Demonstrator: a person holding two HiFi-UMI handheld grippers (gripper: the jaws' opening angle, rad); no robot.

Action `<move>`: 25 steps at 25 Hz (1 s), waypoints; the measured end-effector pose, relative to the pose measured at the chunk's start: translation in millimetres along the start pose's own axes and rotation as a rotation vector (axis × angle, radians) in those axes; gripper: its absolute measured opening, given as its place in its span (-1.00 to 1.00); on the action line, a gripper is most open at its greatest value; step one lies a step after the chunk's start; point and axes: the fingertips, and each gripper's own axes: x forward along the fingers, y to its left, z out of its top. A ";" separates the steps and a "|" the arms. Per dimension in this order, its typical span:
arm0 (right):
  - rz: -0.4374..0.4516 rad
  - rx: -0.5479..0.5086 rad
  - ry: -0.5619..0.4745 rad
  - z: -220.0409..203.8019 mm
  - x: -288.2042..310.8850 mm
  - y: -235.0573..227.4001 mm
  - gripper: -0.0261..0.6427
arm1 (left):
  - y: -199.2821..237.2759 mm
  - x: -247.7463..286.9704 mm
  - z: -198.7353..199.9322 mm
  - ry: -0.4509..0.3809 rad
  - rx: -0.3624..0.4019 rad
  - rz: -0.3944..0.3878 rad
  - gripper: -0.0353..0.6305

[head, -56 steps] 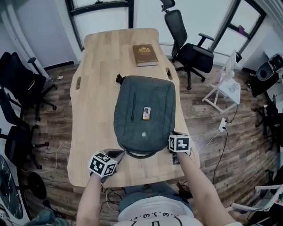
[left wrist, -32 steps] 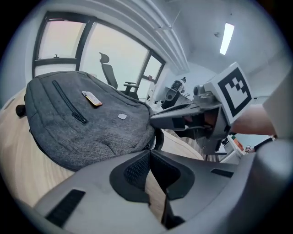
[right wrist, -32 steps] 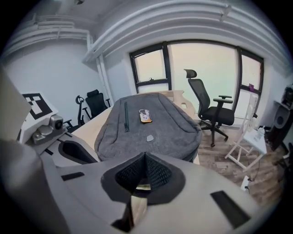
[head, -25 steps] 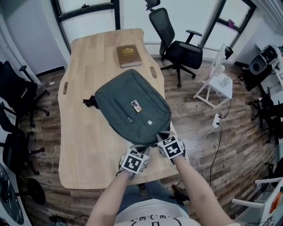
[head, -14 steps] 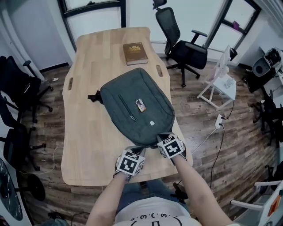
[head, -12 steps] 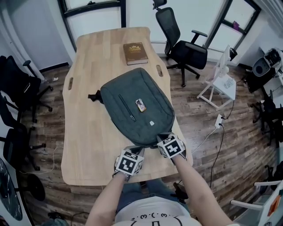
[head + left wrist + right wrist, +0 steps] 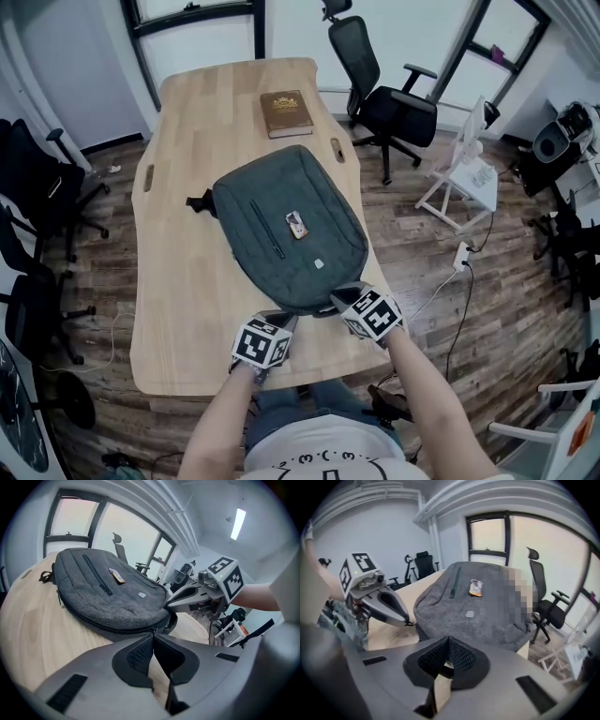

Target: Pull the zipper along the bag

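Zipper pull, pinched by left gripper, hidden in head view

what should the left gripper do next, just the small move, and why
Probably slide the left gripper leftward along the backpack's near rim, following the zipper track. Its jaws are together at the zipper pull, seemingly pinching it. The track curves away to that side, and the right gripper, shut, sits at the rim beside it, likely steadying the bag.
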 end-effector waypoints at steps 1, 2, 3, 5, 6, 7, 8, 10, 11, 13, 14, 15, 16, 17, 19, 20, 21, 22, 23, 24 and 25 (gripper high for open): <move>0.048 -0.062 0.017 1.9 -1.4 8.9 -0.76 | -0.3 0.5 0.0 0.001 -0.001 -0.003 -0.84; 0.099 -0.129 0.039 3.9 -1.5 18.6 -0.39 | -0.9 0.8 -0.1 0.002 0.001 -0.006 -0.84; 0.148 -0.200 0.063 6.2 -0.8 28.0 -0.08 | -1.6 0.8 -0.1 0.005 0.003 -0.010 -0.84; 0.219 -0.355 0.109 12.4 3.1 42.2 -0.08 | -2.7 0.6 0.6 0.014 0.011 -0.022 -0.84; 0.247 -0.430 0.136 14.9 6.3 47.3 -0.09 | -3.3 0.4 1.2 0.020 0.019 -0.028 -0.84; 0.273 -0.496 0.167 15.9 10.6 51.2 -0.10 | -4.0 0.3 1.9 0.027 0.028 -0.033 -0.84; 0.294 -0.553 0.202 15.0 15.5 53.6 -0.13 | -4.5 0.2 2.5 0.033 0.040 -0.037 -0.84; 0.327 -0.632 0.270 10.5 24.3 54.6 -0.44 | -4.3 0.0 3.5 0.040 0.059 -0.037 -0.84; 0.342 -0.645 0.294 9.4 26.5 54.3 -0.50 | -3.3 -0.1 4.1 0.040 0.064 -0.033 -0.84; 0.363 -0.635 0.306 12.2 26.1 53.6 -0.59 | -0.7 -1.1 6.4 0.032 0.067 -0.022 -0.84; 0.367 -0.625 0.294 14.8 24.3 53.2 -0.61 | 0.6 -2.5 7.9 0.023 0.066 -0.018 -0.84; 0.368 -0.613 0.278 17.1 21.7 52.6 -0.62 | 1.9 -4.6 9.3 0.014 0.066 -0.015 -0.84; 0.367 -0.601 0.263 18.7 18.3 51.4 -0.63 | 3.7 -7.4 10.1 0.005 0.064 -0.012 -0.84; 0.365 -0.594 0.254 18.8 14.6 49.5 -0.63 | 6.1 -10.7 10.2 -0.003 0.061 -0.013 -0.84; 0.364 -0.588 0.249 17.0 7.7 45.5 -0.64 | 10.5 -16.7 9.5 -0.015 0.051 -0.028 -0.84; 0.368 -0.583 0.249 16.2 5.2 44.5 -0.64 | 12.3 -18.8 9.2 -0.016 0.053 -0.035 -0.84; 0.373 -0.577 0.251 15.2 3.7 43.9 -0.64 | 13.9 -20.0 8.8 -0.013 0.063 -0.038 -0.84; 0.377 -0.572 0.254 13.8 2.8 43.1 -0.64 | 15.3 -20.4 8.3 -0.007 0.077 -0.037 -0.84; 0.379 -0.567 0.258 12.1 1.9 42.0 -0.64 | 16.6 -20.4 7.8 -0.002 0.091 -0.034 -0.84; 0.381 -0.566 0.263 10.3 0.6 40.4 -0.64 | 18.1 -20.3 7.5 0.001 0.099 -0.030 -0.84; 0.381 -0.569 0.270 8.7 -1.3 38.1 -0.64 | 20.0 -20.3 7.6 0.004 0.103 -0.027 -0.84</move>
